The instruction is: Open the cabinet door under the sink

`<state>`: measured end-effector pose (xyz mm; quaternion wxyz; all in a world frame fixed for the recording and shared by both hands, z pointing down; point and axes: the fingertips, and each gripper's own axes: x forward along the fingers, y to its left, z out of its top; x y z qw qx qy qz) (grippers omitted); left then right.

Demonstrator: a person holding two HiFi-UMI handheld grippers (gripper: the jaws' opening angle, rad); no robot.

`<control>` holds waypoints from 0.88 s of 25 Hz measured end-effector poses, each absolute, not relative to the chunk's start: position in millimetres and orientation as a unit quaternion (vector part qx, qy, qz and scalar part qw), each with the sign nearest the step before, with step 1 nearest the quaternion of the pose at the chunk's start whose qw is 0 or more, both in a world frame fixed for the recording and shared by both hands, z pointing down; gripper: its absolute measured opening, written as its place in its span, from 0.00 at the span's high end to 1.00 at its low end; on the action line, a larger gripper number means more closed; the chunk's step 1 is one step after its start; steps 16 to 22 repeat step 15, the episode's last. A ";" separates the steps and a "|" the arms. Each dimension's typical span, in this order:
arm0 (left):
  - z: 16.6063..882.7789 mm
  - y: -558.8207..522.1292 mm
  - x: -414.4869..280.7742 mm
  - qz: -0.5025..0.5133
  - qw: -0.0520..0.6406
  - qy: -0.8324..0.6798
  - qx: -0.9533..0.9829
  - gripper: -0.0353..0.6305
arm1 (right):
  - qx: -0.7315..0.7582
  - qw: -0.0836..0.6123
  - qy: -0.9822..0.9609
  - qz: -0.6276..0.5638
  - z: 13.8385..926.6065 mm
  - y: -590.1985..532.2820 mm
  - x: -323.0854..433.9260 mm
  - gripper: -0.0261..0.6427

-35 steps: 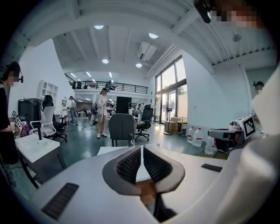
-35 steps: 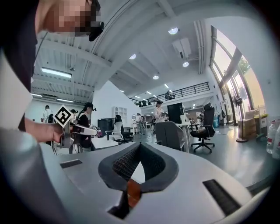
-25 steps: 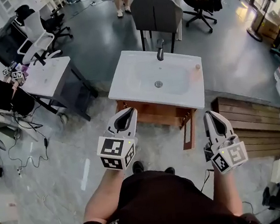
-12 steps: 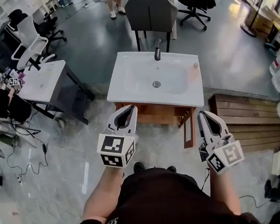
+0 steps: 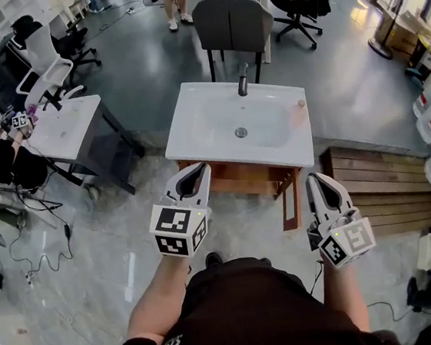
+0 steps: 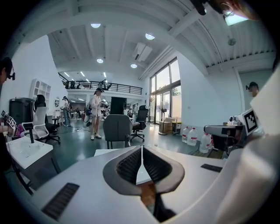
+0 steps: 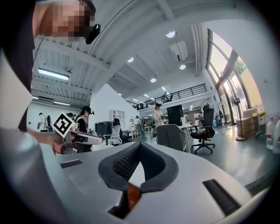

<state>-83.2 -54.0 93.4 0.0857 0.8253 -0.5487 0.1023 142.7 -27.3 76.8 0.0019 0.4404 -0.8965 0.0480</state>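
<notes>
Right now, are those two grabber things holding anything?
No, nothing is held. The left gripper and the right gripper both have their jaws closed together, with nothing between them.

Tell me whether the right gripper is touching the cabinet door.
Apart. The head view shows a gap between the right gripper and the cabinet door; the right gripper view shows its jaws shut on nothing.
</notes>
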 end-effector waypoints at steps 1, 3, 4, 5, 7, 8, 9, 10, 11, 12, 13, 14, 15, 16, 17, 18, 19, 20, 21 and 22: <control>94.9 -53.4 -82.9 0.103 0.087 -0.548 0.825 0.91 | 0.439 0.003 -0.897 0.049 77.9 -27.1 141.6 0.94; 97.3 -52.5 -82.3 0.105 0.089 -0.547 0.826 0.91 | 0.438 0.004 -0.897 0.051 80.1 -26.7 140.3 0.94; 98.3 -52.2 -82.1 0.106 0.090 -0.547 0.826 0.91 | 0.438 0.004 -0.898 0.053 81.1 -26.7 140.0 0.94; 99.2 -52.0 -82.0 0.107 0.090 -0.547 0.825 0.91 | 0.437 0.004 -0.898 0.054 81.9 -26.8 140.0 0.94; 100.1 -51.9 -82.3 0.109 0.091 -0.548 0.824 0.91 | 0.436 0.004 -0.898 0.055 82.4 -27.4 140.0 0.94; 100.1 -51.8 -82.9 0.109 0.092 -0.549 0.824 0.91 | 0.436 0.005 -0.898 0.055 82.1 -27.6 139.8 0.94; 99.9 -51.7 -83.6 0.110 0.092 -0.550 0.823 0.91 | 0.435 0.005 -0.899 0.056 81.6 -27.6 139.6 0.94; 99.8 -51.5 -84.3 0.111 0.093 -0.550 0.822 0.91 | 0.435 0.006 -0.899 0.056 81.2 -27.6 139.5 0.94; 99.8 -51.4 -84.8 0.111 0.094 -0.551 0.822 0.91 | 0.434 0.006 -0.899 0.056 80.9 -27.7 139.3 0.94; 100.0 -51.4 -85.1 0.112 0.094 -0.551 0.822 0.91 | 0.434 0.007 -0.899 0.056 80.8 -27.8 139.1 0.94; 100.3 -51.5 -85.3 0.113 0.095 -0.551 0.822 0.91 | 0.434 0.007 -0.899 0.056 80.9 -28.0 138.8 0.94; 100.6 -51.6 -85.4 0.113 0.095 -0.551 0.821 0.91 | 0.433 0.008 -0.900 0.056 80.9 -28.2 138.5 0.94; 100.9 -51.8 -85.6 0.114 0.095 -0.551 0.821 0.91 | 0.432 0.008 -0.900 0.056 81.0 -28.5 138.1 0.94; 100.9 -51.8 -85.6 0.114 0.095 -0.551 0.821 0.91 | 0.432 0.008 -0.900 0.056 81.0 -28.5 138.1 0.94; 100.9 -51.8 -85.6 0.114 0.095 -0.551 0.821 0.91 | 0.432 0.008 -0.900 0.056 81.0 -28.5 138.1 0.94; 100.9 -51.8 -85.6 0.114 0.095 -0.551 0.821 0.91 | 0.432 0.008 -0.900 0.056 81.0 -28.5 138.1 0.94; 100.9 -51.8 -85.6 0.114 0.095 -0.551 0.821 0.91 | 0.432 0.008 -0.900 0.056 81.0 -28.5 138.1 0.94; 100.9 -51.8 -85.6 0.114 0.095 -0.551 0.821 0.91 | 0.432 0.008 -0.900 0.056 81.0 -28.5 138.1 0.94; 100.9 -51.8 -85.6 0.114 0.095 -0.551 0.821 0.91 | 0.432 0.008 -0.900 0.056 81.0 -28.5 138.1 0.94; 100.9 -51.8 -85.6 0.114 0.095 -0.551 0.821 0.91 | 0.432 0.008 -0.900 0.056 81.0 -28.5 138.1 0.94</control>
